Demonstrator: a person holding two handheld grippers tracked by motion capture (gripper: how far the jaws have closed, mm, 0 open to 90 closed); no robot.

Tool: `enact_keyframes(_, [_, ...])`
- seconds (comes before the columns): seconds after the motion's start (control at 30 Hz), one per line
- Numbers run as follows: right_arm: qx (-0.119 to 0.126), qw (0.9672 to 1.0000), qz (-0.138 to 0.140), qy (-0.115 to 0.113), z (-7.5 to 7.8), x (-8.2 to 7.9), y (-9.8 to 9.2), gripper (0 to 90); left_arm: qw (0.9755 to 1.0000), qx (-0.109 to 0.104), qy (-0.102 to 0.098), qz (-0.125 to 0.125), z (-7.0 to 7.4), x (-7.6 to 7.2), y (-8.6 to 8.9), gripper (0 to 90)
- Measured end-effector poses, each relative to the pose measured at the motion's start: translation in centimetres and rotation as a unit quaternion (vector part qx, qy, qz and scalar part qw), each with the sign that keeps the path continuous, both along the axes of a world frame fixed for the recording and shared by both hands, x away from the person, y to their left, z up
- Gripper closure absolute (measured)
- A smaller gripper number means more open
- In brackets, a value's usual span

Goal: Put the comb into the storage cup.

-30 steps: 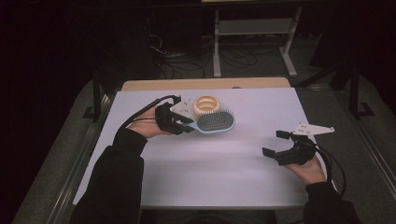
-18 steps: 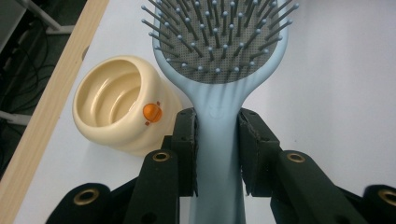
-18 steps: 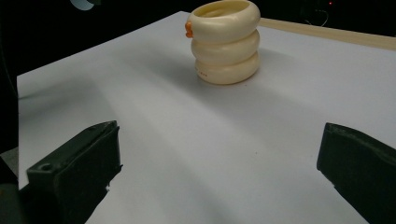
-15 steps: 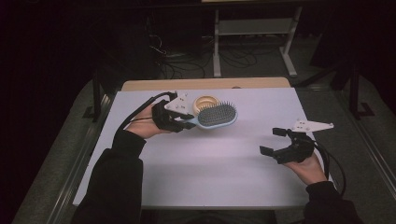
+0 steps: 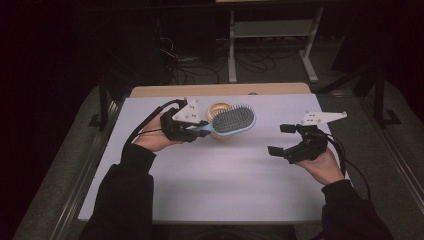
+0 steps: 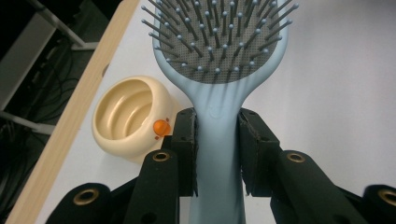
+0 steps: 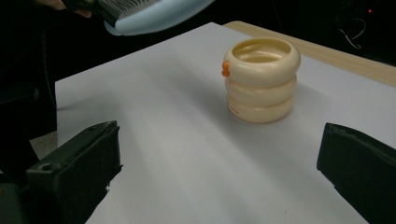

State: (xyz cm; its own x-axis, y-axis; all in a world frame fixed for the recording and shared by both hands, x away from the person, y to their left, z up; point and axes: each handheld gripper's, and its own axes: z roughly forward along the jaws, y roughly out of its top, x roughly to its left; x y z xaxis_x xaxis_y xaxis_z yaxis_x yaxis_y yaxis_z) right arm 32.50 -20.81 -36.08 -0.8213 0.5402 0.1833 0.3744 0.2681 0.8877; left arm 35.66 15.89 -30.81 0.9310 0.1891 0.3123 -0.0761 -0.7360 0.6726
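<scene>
A light blue hairbrush (image 5: 232, 120) with a grey bristle pad hangs above the table, bristles up. My left gripper (image 5: 196, 131) is shut on its handle (image 6: 218, 140), both pads pressing the sides. Just behind and below the brush stands a cream ribbed cup (image 5: 218, 109) with an orange dot (image 6: 161, 126); it also stands in the right gripper view (image 7: 261, 79). My right gripper (image 5: 279, 139) hovers at the right side of the table, jaws wide open, nothing between them, pointing toward the cup. The brush head (image 7: 154, 14) crosses the top of the right gripper view.
A white sheet (image 5: 225, 170) covers the table, with a wooden edge (image 5: 220, 90) at the back. Beyond the table stand a metal shelf frame (image 5: 270, 35) and loose cables (image 5: 180, 60) on a dark floor.
The left gripper has lifted the hairbrush off the table and carried it slightly right, over the cup. The right gripper has risen and moved a little toward the centre.
</scene>
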Motion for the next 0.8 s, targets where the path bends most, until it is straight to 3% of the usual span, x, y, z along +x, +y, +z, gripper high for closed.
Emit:
enact_keyframes(0.3, [-0.018, 0.9995, 0.018, -0.016, 3.0, 0.8, 1.7, 0.0, 0.9996, -0.025, -0.010, 0.008, 0.5, -0.3, 0.5, 70.3])
enact_keyframes(0.43, [-0.014, 0.9996, 0.017, -0.017, 4.0, 1.2, 2.0, 0.0, 0.9993, -0.033, -0.015, 0.010, 0.6, -0.4, 0.5, 70.2])
enact_keyframes(0.57, [0.000, 0.9998, 0.017, -0.011, 4.6, 1.6, 2.3, 0.0, 0.9991, -0.038, -0.014, 0.011, 0.4, -0.3, 0.4, 70.2])
enact_keyframes(0.8, [-0.003, 0.9997, 0.023, 0.003, 5.3, 2.5, 3.7, 0.0, 0.9988, -0.047, -0.014, 0.007, 0.5, -0.2, 0.0, 70.2])
